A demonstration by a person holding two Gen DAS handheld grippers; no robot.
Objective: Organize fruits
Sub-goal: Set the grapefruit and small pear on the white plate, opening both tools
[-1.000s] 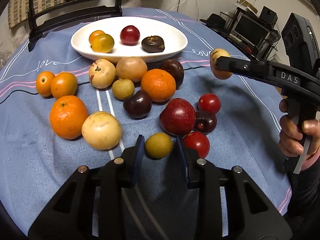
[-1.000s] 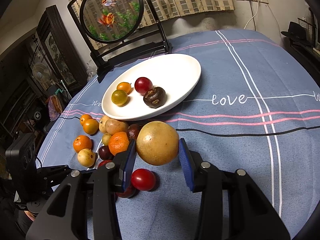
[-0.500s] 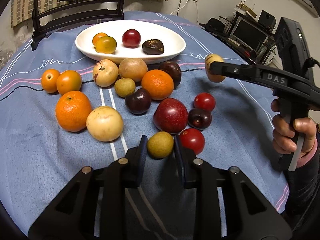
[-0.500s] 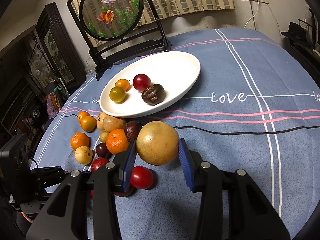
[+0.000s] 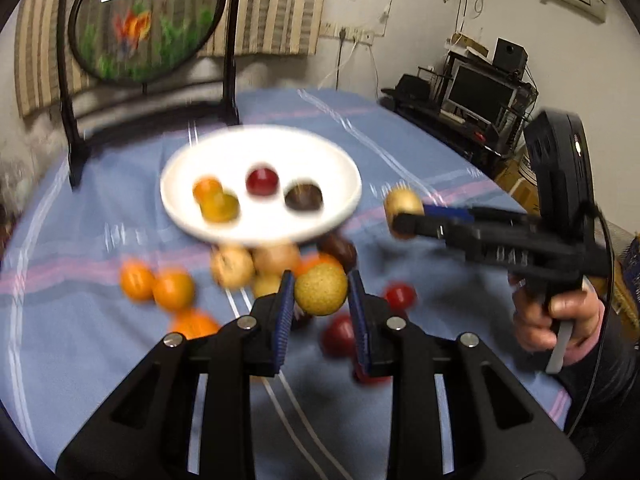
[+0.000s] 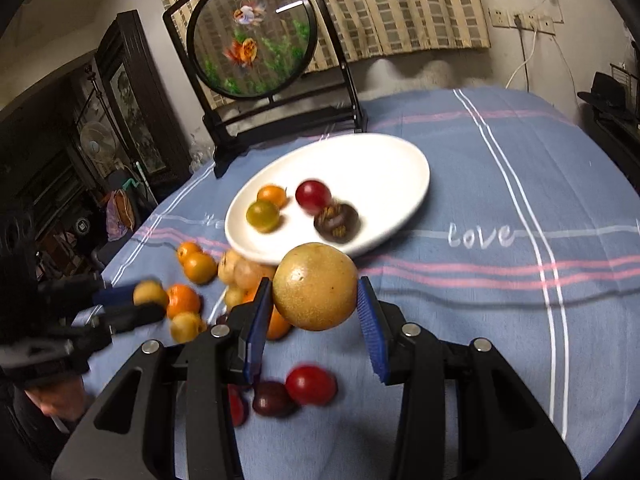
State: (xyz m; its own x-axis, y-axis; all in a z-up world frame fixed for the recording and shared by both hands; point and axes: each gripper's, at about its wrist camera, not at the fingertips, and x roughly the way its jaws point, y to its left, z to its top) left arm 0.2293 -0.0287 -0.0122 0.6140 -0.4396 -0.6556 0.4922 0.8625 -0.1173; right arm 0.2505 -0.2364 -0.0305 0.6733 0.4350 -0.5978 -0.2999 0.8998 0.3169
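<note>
Left tool [image 5: 321,308]: pinching a small yellow-green fruit [image 5: 321,289] between its blue pads, held clear of the table.
Right tool [image 6: 315,314]: clamped on a large yellow-brown fruit [image 6: 315,286], also held above the cloth; in the left wrist view it shows at the right, with a hand [image 5: 556,320] on its grip.
White plate [image 6: 404,168]: on the blue striped tablecloth [image 6: 500,300], far side of the table; it carries an orange fruit [image 6: 272,195], a greenish-yellow fruit [image 6: 262,216], a red fruit [image 6: 313,194] and a dark brown fruit [image 6: 336,222].
Loose fruit: oranges [image 6: 196,266], pale yellow ones and dark ones lie in a cluster on the cloth, just on the near side of the plate; a red one [image 6: 310,385] and a dark purple one [image 6: 272,399] lie below the right tool.
Background: a round goldfish panel [image 6: 252,36] in a black stand, behind the plate.
Sharpness: left wrist view blurred.
</note>
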